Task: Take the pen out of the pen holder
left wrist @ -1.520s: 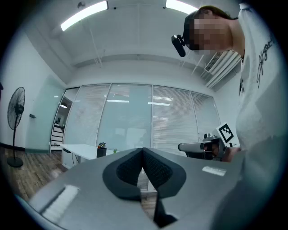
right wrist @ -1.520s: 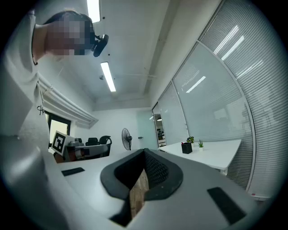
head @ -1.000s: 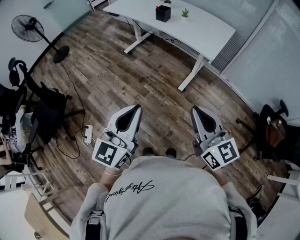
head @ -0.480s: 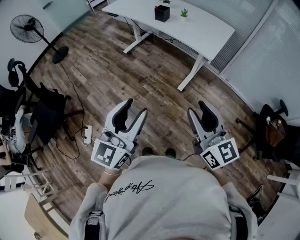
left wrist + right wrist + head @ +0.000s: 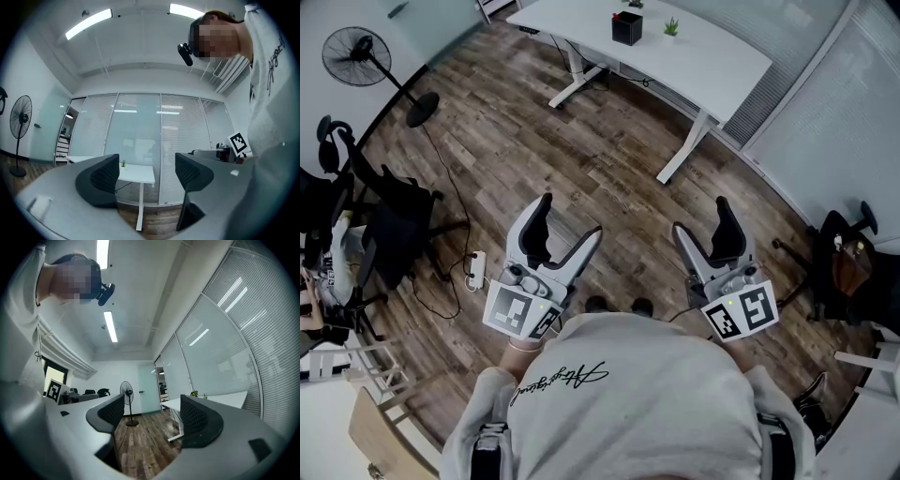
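The left gripper [image 5: 572, 217] is hovering, its jaws having just been opening wide, with nothing between them. The right gripper [image 5: 700, 217] is matching it, equally empty. The pen holder [image 5: 626, 26] is sitting on the white desk [image 5: 712, 56], well apart from both.

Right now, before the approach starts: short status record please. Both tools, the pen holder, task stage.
left tool: jaws have just been opening, now wide apart, nothing between them
right tool: jaws have just been opening, now wide apart, nothing between them
pen holder: black, on the white desk, well away from both tools
pen: too small to make out
small plant: on the desk beside the holder
task stage: not begun, holder untouched
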The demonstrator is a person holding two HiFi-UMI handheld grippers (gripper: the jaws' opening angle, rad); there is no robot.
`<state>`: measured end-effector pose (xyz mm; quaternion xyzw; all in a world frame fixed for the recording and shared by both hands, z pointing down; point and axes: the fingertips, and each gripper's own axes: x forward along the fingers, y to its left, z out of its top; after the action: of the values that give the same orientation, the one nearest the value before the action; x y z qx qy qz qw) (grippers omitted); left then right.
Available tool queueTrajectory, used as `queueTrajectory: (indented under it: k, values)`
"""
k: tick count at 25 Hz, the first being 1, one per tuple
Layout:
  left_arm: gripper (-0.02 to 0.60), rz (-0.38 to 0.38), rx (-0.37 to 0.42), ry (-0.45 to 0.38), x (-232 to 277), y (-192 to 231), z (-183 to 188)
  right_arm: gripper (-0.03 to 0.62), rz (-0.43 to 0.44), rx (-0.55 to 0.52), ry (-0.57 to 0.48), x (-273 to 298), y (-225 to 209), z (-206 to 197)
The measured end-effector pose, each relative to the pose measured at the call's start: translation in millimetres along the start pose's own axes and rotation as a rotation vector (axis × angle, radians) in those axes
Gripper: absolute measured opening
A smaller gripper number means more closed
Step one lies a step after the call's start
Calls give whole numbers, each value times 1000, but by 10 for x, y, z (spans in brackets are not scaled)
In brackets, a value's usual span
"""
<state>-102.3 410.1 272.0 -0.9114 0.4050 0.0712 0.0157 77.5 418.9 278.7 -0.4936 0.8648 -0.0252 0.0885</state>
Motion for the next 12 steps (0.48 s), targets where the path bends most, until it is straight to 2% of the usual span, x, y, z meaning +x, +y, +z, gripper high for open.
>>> queueTrajectory:
  k: [12]
  values:
    - [360, -2, -7, 10, -92, 128, -61, 360, -20, -4, 36, 61, 129, -141]
